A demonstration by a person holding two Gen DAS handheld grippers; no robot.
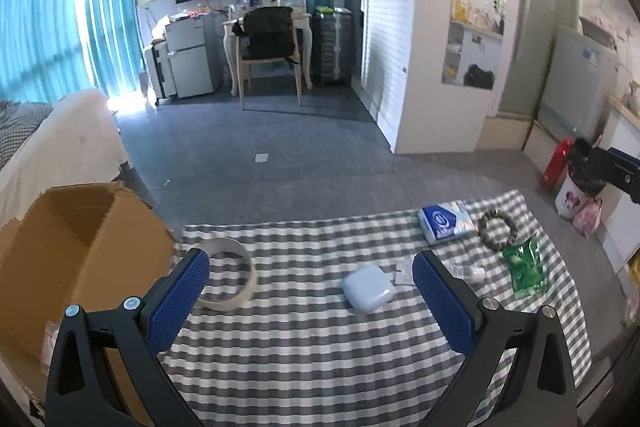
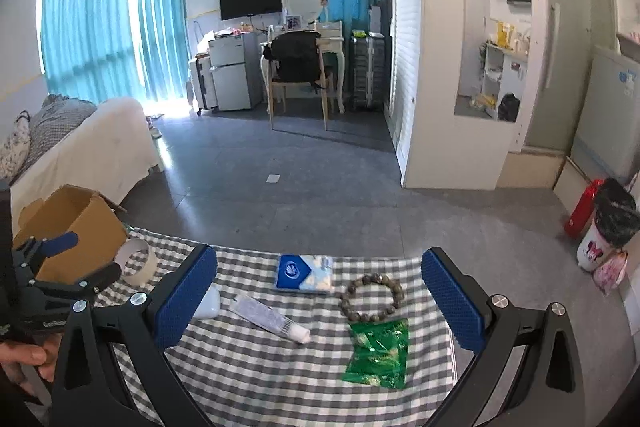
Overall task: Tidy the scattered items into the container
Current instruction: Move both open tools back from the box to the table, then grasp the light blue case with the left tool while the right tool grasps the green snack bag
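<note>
Left gripper wide open, holding nothing, hovering above near-left part of checked cloth. Right gripper likewise spread, empty, above cloth's right half. Bare grey floor beyond far edge. Box off cloth's left edge, top open, inside not visible. Tape ring near left edge beside box. Blue case mid-cloth. Tissue pack at far edge; tube, beads, green packet toward right edge.
</note>
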